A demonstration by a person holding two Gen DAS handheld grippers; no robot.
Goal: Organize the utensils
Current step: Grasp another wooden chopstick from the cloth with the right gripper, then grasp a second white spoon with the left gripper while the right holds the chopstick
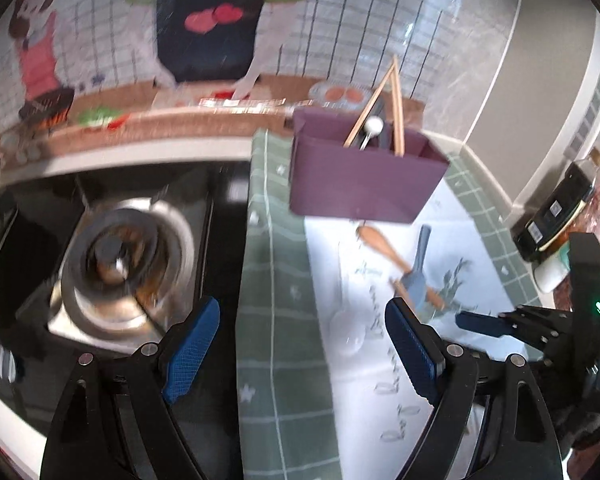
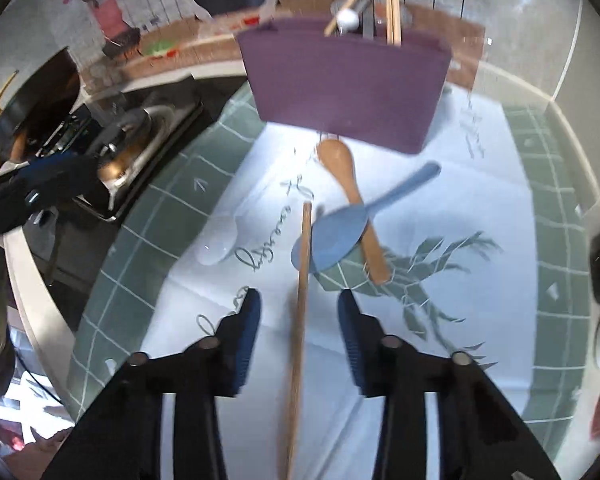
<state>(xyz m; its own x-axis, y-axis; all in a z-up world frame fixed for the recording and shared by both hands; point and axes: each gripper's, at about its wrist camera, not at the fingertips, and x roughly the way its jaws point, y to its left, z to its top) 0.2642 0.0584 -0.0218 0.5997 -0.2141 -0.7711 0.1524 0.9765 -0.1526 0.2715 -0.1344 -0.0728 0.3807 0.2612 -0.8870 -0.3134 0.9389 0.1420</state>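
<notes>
A purple utensil holder [image 2: 346, 80] stands at the back of the cloth, with chopsticks [image 2: 392, 4] and a white-tipped utensil in it; it also shows in the left wrist view [image 1: 360, 176]. On the cloth lie a wooden spoon [image 2: 354, 200], a blue rice paddle [image 2: 340, 232] across it, a clear plastic spoon [image 2: 220, 244] and a wooden chopstick [image 2: 302, 300]. My right gripper [image 2: 299, 316] is open, its jaws either side of the chopstick without touching it. My left gripper [image 1: 302, 344] is open and empty above the cloth's left edge.
A gas stove burner [image 1: 116, 264] sits left of the green-and-white cloth [image 1: 276, 280]. A dark pan [image 2: 40, 100] stands on the far stove. A dark bottle [image 1: 556, 208] and packets lie at the right. The right gripper shows in the left wrist view [image 1: 500, 324].
</notes>
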